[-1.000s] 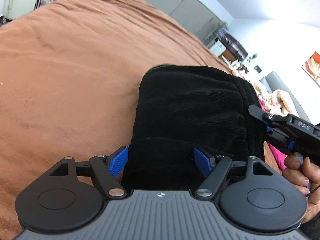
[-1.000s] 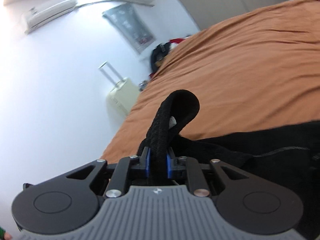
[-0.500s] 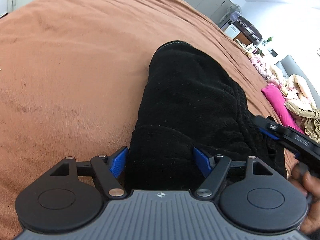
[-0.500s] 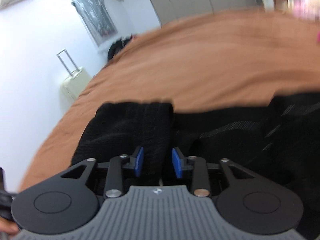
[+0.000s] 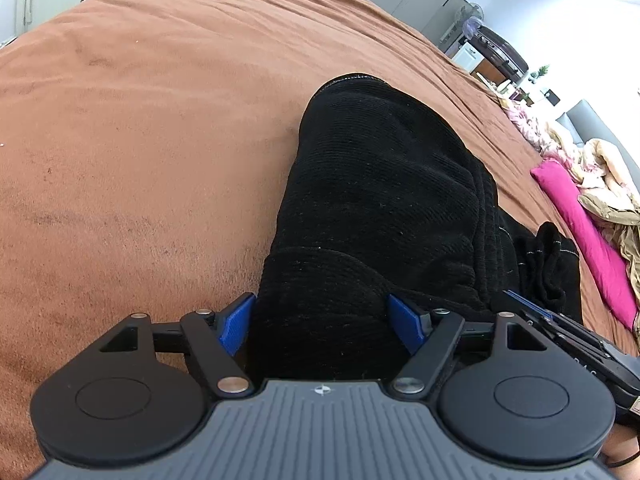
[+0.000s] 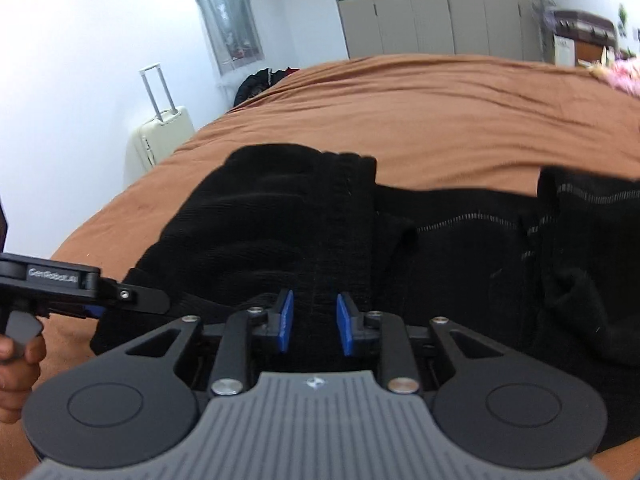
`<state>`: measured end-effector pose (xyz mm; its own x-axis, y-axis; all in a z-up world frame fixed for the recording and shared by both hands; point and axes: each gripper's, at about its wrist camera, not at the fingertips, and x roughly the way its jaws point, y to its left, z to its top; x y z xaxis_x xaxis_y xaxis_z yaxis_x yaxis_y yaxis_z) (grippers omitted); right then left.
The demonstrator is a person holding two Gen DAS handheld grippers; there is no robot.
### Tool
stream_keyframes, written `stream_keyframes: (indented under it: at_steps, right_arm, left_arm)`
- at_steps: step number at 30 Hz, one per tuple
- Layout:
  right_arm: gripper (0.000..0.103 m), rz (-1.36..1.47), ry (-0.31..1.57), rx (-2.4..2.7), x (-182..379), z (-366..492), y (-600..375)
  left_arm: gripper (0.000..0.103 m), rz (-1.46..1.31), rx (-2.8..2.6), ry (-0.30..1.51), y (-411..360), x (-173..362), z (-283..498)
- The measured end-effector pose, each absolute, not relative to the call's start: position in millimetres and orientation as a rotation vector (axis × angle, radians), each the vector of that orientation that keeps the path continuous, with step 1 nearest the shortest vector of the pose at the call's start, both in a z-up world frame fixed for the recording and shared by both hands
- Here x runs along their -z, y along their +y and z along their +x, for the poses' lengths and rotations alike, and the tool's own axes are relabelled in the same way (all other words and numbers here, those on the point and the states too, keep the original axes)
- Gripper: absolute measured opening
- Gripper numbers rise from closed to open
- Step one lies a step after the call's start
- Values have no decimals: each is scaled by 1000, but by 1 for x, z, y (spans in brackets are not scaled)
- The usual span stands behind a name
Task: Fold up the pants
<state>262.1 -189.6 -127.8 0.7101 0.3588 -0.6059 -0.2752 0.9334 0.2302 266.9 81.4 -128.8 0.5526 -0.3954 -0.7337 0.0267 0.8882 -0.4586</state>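
Observation:
Black knit pants point(image 5: 384, 200) lie folded in a thick stack on the brown bed cover point(image 5: 140, 120). My left gripper point(image 5: 322, 316) is wide open, its blue pads on either side of the stack's near end. My right gripper point(image 6: 314, 322) stands partly open over the pants point(image 6: 280, 232), with a ribbed band of cloth running between its blue pads; the pads look apart from the cloth. The left gripper also shows in the right wrist view point(image 6: 136, 300), and the right gripper at the lower right of the left wrist view point(image 5: 520, 302).
A magenta pillow point(image 5: 588, 240) and crumpled beige cloth point(image 5: 608, 184) lie at the right side of the bed. A cream suitcase point(image 6: 160, 140) stands by the white wall. Grey wardrobe doors point(image 6: 432, 24) line the far wall.
My right gripper has lowered the pinched band of cloth onto the stack and opened its jaws from it. My left gripper stays open at the stack's near end and has tilted down.

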Motion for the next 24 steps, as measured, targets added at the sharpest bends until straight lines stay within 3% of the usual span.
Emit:
stream_keyframes:
  at_steps: [5,13,24]
  right_arm:
    - [20,87,681,-388,112,266,-191]
    - [28,271,620,-304,99,210,-262]
    - [35,499,613,-75,119,151,-375]
  left_arm:
    - [85,-411,251,941,80,118,265]
    - [79,-304,268,824,66,81,247]
    - [80,-96,515,718,-61,47,233]
